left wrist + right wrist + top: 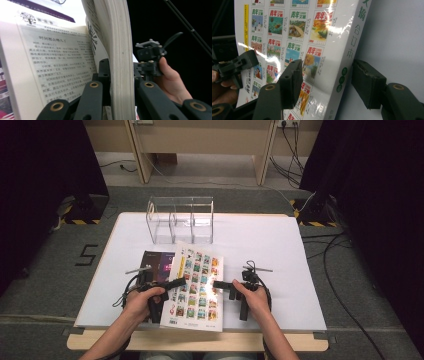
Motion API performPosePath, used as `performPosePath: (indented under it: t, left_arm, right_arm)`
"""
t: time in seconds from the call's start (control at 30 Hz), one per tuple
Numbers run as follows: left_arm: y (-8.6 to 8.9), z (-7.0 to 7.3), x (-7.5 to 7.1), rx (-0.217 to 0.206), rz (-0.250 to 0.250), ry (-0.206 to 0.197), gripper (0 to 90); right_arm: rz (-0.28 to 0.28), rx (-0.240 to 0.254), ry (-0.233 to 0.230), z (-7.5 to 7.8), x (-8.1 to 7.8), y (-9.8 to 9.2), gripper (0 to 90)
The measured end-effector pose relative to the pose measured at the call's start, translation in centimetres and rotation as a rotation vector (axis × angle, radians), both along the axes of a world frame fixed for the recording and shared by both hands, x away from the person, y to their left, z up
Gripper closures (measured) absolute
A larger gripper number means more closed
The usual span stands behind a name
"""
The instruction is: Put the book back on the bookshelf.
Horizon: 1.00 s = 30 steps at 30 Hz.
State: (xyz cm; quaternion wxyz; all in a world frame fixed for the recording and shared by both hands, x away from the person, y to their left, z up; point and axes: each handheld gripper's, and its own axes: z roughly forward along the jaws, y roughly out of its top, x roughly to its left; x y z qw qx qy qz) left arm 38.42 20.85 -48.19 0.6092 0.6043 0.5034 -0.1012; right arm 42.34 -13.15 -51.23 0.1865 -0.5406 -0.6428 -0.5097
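A thick book [197, 285] with a cover of many small colourful pictures lies at the table's front middle, its left edge raised. My left gripper [175, 283] is shut on that edge. In the left gripper view its jaws clamp the thick block of pages [117, 37], and a page of printed text [60, 60] lies open beside it. My right gripper [220, 285] is at the book's right side. In the right gripper view it [327, 77] stands open astride the spine [350, 47], one jaw over the cover and the other off the spine on the table side.
A clear acrylic organiser [180, 220] with several compartments stands at the back of the white table [260, 245]. A dark magazine [157, 262] lies partly under the book at the left. Cables trail on the floor at the right.
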Motion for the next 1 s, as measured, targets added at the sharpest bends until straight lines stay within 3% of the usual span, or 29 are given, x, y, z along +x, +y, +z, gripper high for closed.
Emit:
performPosePath:
  t: [0.23, 0.27, 0.57, 0.73, 0.8, 0.83, 0.9, 1.0]
  left_arm:
    - [-0.3, 0.4, -0.3, -0.017, -0.019, -0.025, 79.0]
    - [-0.3, 0.5, -0.3, -0.018, -0.021, -0.028, 79.0]
    - [-0.3, 0.4, -0.3, -0.021, -0.018, -0.02, 79.0]
    - [-0.2, 0.6, -0.4, 0.047, -0.007, -0.028, 78.8]
    - [-0.1, 0.9, -0.4, 0.13, 0.004, -0.038, 78.7]
    - [0.0, 0.9, -0.5, 0.161, 0.009, -0.035, 78.5]
    - [0.1, 0.9, -0.5, 0.174, 0.012, -0.037, 78.5]
    - [0.1, 1.1, -0.7, 0.204, 0.009, -0.053, 78.3]
  right_arm:
    - [0.006, 0.078, 0.016, -0.2, 0.6, 0.1, 44.8]
    - [0.017, 0.052, 0.003, 0.0, 0.7, 0.2, 45.3]
    - [0.043, 0.026, -0.002, 0.2, 0.9, 0.3, 46.6]
    - [0.003, 0.075, 0.038, 0.2, 0.8, -0.2, 58.9]
    - [-0.01, 0.072, 0.024, 0.6, 0.6, -0.2, 64.5]
    - [-0.008, 0.055, 0.006, 1.1, 0.5, -0.1, 66.1]
    - [0.0, -0.009, -0.042, 2.1, 0.3, 0.4, 66.9]
    - [0.007, -0.068, -0.063, 3.1, 0.2, 1.0, 66.8]
